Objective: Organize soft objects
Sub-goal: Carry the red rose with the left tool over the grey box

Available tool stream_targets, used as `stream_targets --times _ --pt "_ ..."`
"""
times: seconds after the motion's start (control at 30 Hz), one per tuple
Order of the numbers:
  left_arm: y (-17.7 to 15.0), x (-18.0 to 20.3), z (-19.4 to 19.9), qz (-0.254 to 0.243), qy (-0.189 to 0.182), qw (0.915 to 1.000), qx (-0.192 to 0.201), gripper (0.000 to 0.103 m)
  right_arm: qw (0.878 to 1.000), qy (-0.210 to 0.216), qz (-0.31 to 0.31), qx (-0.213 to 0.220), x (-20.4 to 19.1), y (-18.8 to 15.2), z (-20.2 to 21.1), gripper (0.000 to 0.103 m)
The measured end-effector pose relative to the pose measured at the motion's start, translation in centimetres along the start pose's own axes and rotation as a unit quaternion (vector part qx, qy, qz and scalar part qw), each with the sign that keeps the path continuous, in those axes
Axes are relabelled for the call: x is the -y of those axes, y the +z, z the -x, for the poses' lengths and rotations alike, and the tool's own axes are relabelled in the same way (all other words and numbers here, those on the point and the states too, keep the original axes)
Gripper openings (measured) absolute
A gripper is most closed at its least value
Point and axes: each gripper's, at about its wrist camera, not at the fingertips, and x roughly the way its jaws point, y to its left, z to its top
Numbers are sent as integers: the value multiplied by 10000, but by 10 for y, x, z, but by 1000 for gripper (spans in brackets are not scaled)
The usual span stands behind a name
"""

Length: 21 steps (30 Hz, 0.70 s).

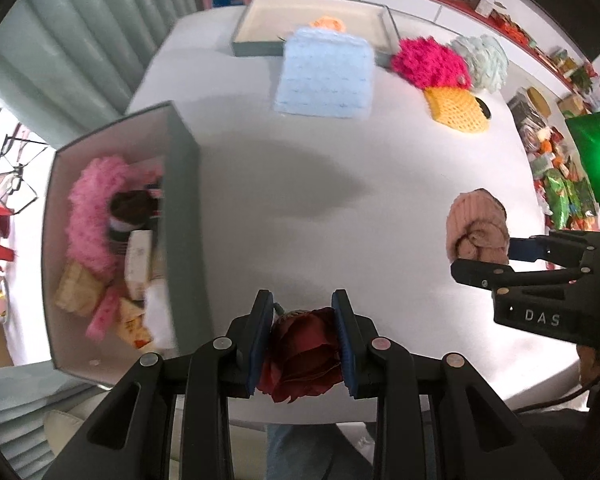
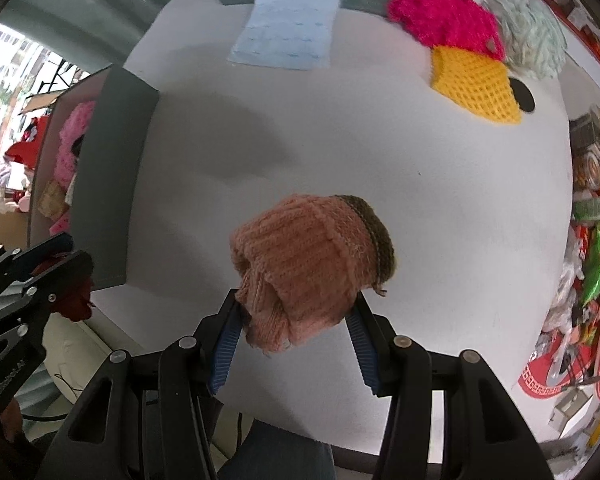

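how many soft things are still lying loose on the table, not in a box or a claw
4. The light blue knit drapes from the far tray onto the table; the magenta fluffy piece, the pale mint piece and the yellow crochet piece cluster far right. Others may be hidden.

Shop: crowded goods shelves (image 1: 512,20)

A dark red cloth rose (image 1: 304,354) is pinched between blue pads above the near table edge. A pink knit hat (image 2: 308,268) with a brown rim hangs bunched, clamped at the near right. Far across lies a flat blue knit (image 1: 326,76), its far end over the rim of a shallow tray (image 1: 256,46) holding an orange piece (image 1: 328,23). To its right, magenta fluff (image 1: 430,62), a pale green pompom (image 1: 482,60) and a yellow crochet square (image 1: 458,110) touch. A box (image 1: 182,216) at left holds pink fluff (image 1: 90,216).
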Motion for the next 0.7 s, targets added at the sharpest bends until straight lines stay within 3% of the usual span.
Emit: stream_targets --times 0.3,0.7 --pt "-6 -49 28 429 212 9984 298 32 9996 120 188 177 -23 2 14 55" --pt "2 -88 29 177 134 9991 351 32 9991 66 -162 398 -53 13 17 55"
